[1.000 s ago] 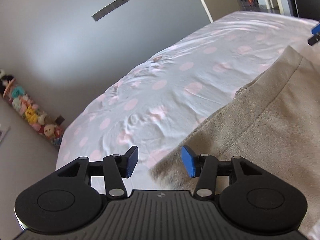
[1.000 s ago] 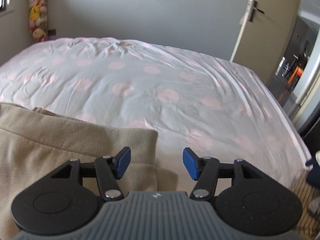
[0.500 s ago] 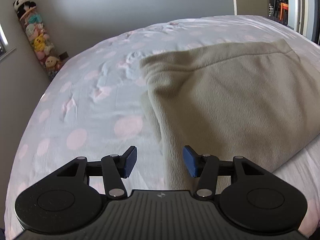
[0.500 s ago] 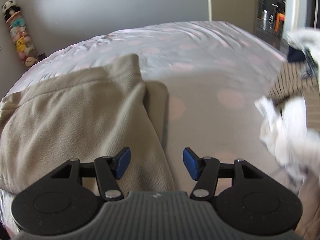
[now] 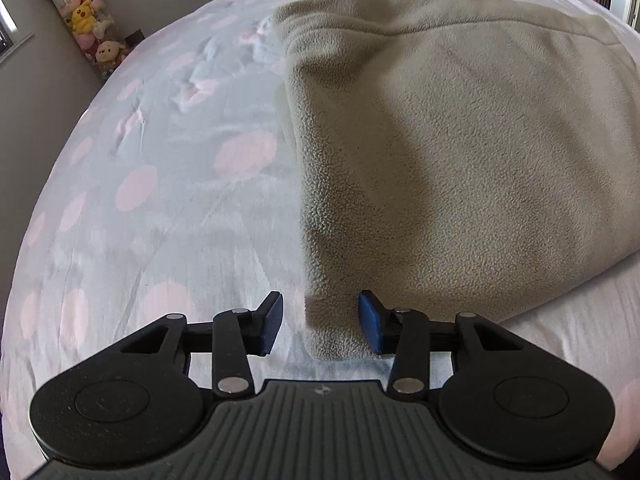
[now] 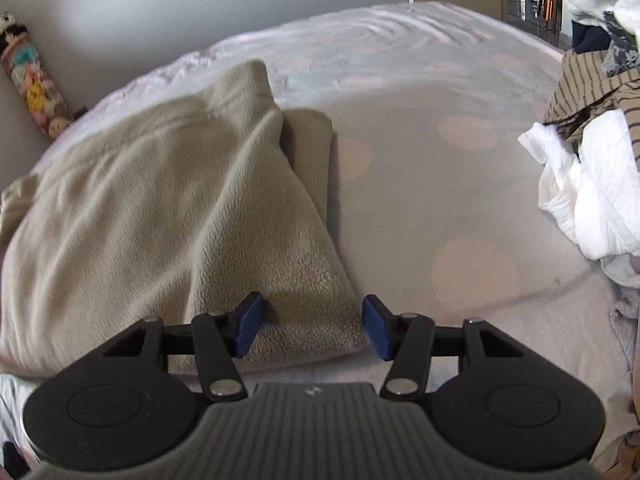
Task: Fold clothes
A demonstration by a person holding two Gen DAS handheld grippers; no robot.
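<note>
A beige fleece garment (image 5: 460,140) lies partly folded on the bed; it also fills the left half of the right wrist view (image 6: 140,200). My left gripper (image 5: 320,314) hangs low over the garment's near left corner, jaws closing, the corner between them with a gap still showing at the left pad. My right gripper (image 6: 312,318) straddles the near right corner, jaws closing too, and its right pad stands just off the fleece edge. Neither pair of pads visibly pinches the cloth.
The bed sheet (image 5: 160,208) is pale with pink dots. A pile of other clothes, white (image 6: 592,188) and brown-striped (image 6: 588,84), sits at the bed's right side. A tall tube of plush toys (image 5: 86,12) stands by the wall at the far left.
Both grippers have dropped toward the bed and rolled level, coming close over the garment's two near corners. Both jaws stand a little narrower than before.
</note>
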